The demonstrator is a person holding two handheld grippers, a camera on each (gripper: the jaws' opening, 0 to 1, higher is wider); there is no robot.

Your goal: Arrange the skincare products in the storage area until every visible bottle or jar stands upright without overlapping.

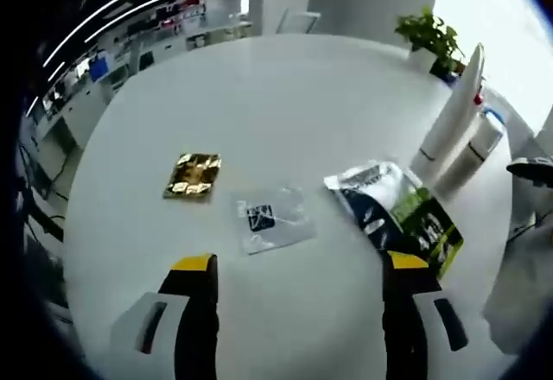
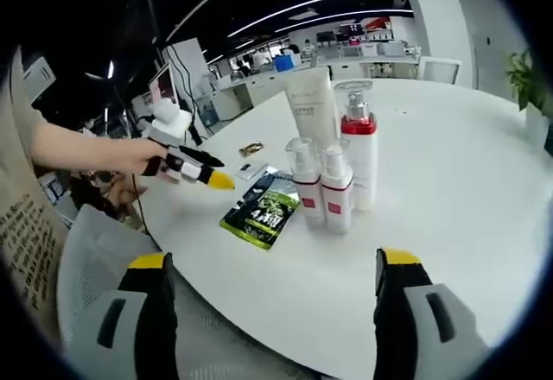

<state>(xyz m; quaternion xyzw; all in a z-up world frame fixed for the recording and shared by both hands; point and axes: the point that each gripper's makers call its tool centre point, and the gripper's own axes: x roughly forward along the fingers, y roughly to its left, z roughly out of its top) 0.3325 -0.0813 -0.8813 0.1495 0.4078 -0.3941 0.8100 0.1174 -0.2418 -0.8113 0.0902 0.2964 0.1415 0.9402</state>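
White worktop [image 2: 449,190] carries four skincare products standing upright in a close cluster: two small pump bottles [image 2: 321,183] in front, a taller red-collared pump bottle [image 2: 359,147] and a cream tube [image 2: 313,104] behind. A green-and-black sachet [image 2: 262,209] lies flat just beside them. Left tongs [image 1: 298,268] and right tongs [image 2: 272,268] both stand apart, holding nothing, above the worktop.

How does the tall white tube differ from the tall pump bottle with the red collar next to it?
The tall white tube has a plain flat body and no pump; the pump bottle with the red collar carries a clear cap over a pump. The tube rises higher and stands further back. Both are white and stand upright on the white table.
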